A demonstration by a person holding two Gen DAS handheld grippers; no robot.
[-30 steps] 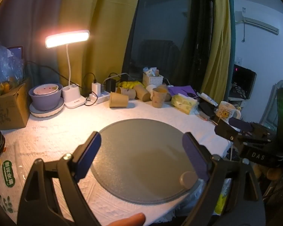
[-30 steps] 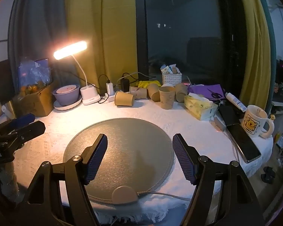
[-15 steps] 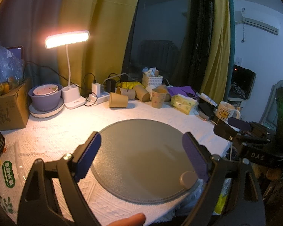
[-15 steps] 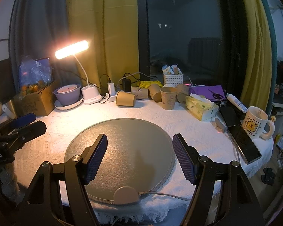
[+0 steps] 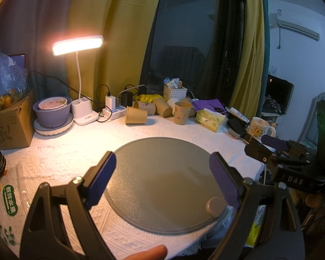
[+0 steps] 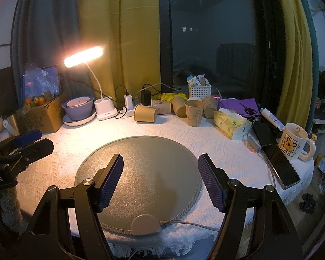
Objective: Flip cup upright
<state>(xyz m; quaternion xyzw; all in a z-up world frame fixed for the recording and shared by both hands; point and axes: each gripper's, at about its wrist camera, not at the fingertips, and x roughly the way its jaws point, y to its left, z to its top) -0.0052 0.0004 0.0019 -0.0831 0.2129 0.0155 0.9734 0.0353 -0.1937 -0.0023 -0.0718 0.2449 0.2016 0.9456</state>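
Several brown paper cups sit at the table's far edge. One plain cup (image 5: 136, 115) (image 6: 145, 113) lies on its side, nearest the round mat. One printed cup (image 5: 181, 113) (image 6: 194, 112) stands upright; others lie tipped behind it. My left gripper (image 5: 162, 174) is open and empty above the near part of the grey round mat (image 5: 162, 169). My right gripper (image 6: 161, 174) is open and empty over the same mat (image 6: 140, 162). Both are well short of the cups. Each gripper shows at the edge of the other's view.
A lit desk lamp (image 6: 84, 56), purple bowls (image 6: 79, 108), a cardboard box (image 6: 43, 114), a power strip, a white basket (image 6: 199, 91), a tissue pack (image 6: 229, 125), a phone (image 6: 279, 158) and a bear mug (image 6: 293, 144) ring the white tablecloth.
The right wrist view has shifted slightly nearer and to the left. The left gripper has hardly moved. Both stay open.
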